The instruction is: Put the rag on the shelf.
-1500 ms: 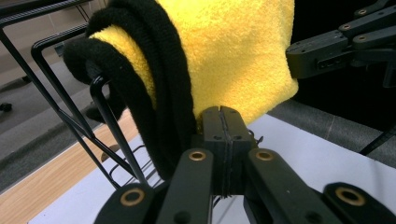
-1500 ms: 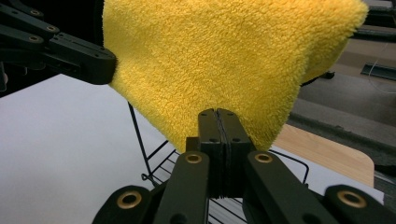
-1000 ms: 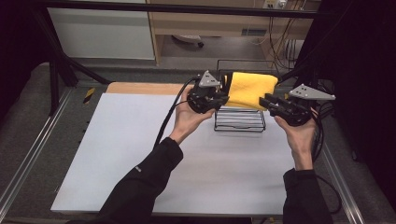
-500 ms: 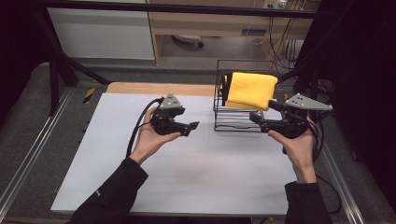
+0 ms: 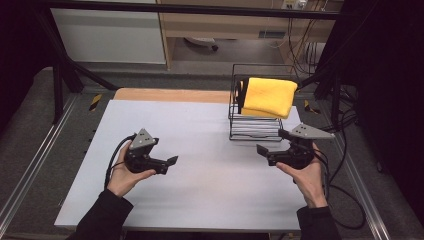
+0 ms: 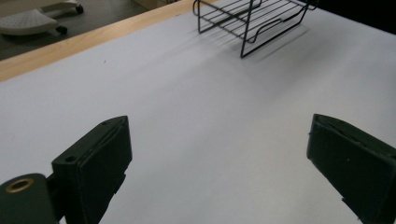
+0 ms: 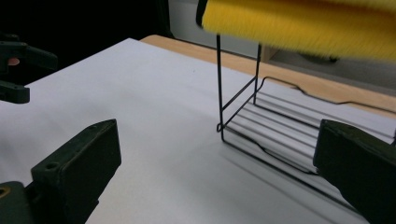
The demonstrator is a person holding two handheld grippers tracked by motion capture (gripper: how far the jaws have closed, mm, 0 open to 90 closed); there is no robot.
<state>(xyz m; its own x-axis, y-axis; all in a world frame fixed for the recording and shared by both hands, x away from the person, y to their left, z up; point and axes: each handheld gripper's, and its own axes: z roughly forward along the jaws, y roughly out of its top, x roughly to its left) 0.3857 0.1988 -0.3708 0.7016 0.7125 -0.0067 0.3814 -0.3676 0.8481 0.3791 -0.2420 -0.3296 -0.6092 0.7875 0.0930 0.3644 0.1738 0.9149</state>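
A black wire rack [image 5: 255, 127] stands on the white table [image 5: 200, 190] at the back right. A folded yellow cloth [image 5: 267, 96] lies on top of it. My left gripper [image 5: 165, 157] hovers low over the table's front left, far from the rack. Its jaws have just been opening and hold nothing; in the left gripper view [image 6: 217, 140] only bare table lies between them, with the rack [image 6: 254, 18] beyond. My right gripper [image 5: 272, 142] sits just in front of the rack. Its jaws [image 7: 217, 154] have also just been opening and are empty, facing the rack [image 7: 266, 126] and cloth [image 7: 299, 23].
A wooden strip [image 5: 170, 95] edges the table's far side. Metal rails [image 5: 30, 170] run along both sides. Black cables [image 5: 345, 200] trail from the right gripper over the right edge. The left gripper [image 7: 14, 70] is seen far left in the right gripper view.
Both grippers drew away from the cloth on the rack and opened. The left hand swung left and down toward the front; the right sank slightly in front of the rack.
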